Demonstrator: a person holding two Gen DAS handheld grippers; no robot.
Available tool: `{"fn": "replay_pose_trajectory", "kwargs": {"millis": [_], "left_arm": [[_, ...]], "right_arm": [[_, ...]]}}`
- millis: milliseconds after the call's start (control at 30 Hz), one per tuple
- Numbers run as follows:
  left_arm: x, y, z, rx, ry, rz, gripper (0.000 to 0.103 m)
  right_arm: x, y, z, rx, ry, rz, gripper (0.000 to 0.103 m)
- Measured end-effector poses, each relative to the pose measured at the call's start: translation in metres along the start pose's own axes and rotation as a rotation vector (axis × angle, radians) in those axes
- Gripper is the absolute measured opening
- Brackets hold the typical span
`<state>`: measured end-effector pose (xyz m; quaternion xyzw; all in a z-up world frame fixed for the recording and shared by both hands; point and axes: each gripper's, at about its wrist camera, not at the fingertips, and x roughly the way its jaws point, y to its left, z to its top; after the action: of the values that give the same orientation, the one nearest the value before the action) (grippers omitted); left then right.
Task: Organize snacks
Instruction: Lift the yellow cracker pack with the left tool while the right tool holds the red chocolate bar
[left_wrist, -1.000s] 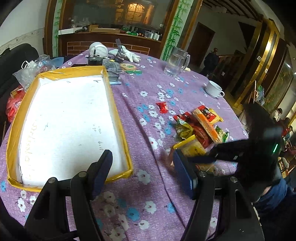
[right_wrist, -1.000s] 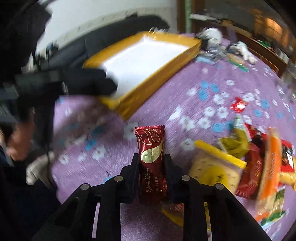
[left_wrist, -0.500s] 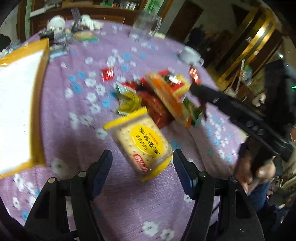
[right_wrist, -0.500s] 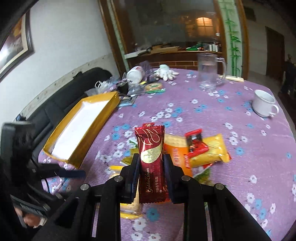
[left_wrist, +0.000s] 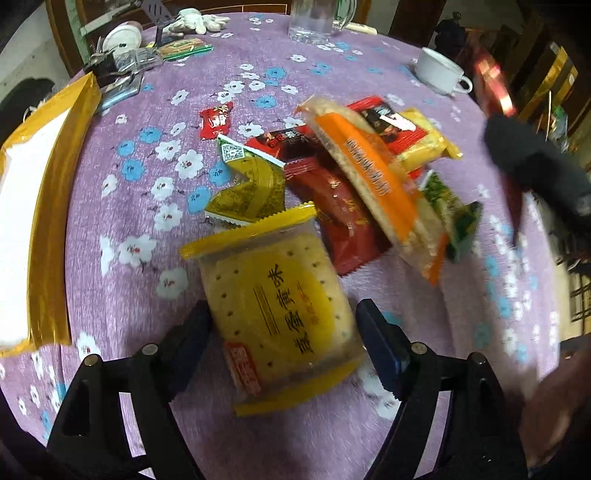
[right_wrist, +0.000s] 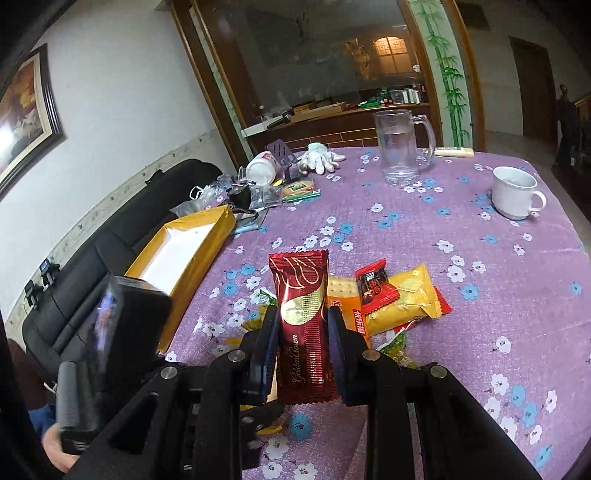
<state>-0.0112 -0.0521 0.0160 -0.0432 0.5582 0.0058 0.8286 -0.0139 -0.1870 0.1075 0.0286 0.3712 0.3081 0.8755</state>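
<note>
The yellow-rimmed tray (left_wrist: 55, 206) looks empty. Right of it, the left gripper (left_wrist: 284, 339) straddles a yellow cracker pack (left_wrist: 277, 306), jaws opening, not gripping; beyond, the snack pile (left_wrist: 354, 177) waits. The right gripper (right_wrist: 301, 332) clamps a red wafer bar (right_wrist: 303, 325).

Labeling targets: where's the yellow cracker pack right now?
Left wrist view, bottom centre: the yellow cracker pack lies on the purple tablecloth between the opening fingers of the left gripper, at the near edge of the snack pile.
</note>
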Motion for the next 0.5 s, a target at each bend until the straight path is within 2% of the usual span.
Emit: {"fn": "replay_pose_trajectory", "kwargs": {"millis": [100,300,500], "left_arm": [[-0.001,-0.001,-0.006,0.041,-0.045,0.004,0.079],[-0.012,0.014,-0.022,0.046,-0.098,-0.083,0.075],[-0.025,0.017,-0.026,0.054,-0.138,-0.106,0.075]], "right_arm": [[-0.002,0.0,0.0,0.01,0.001,0.007,0.026],[-0.002,0.002,-0.002,0.007,0.001,0.009,0.026],[0.004,0.003,-0.004,0.005,0.021,0.008,0.026]]}}
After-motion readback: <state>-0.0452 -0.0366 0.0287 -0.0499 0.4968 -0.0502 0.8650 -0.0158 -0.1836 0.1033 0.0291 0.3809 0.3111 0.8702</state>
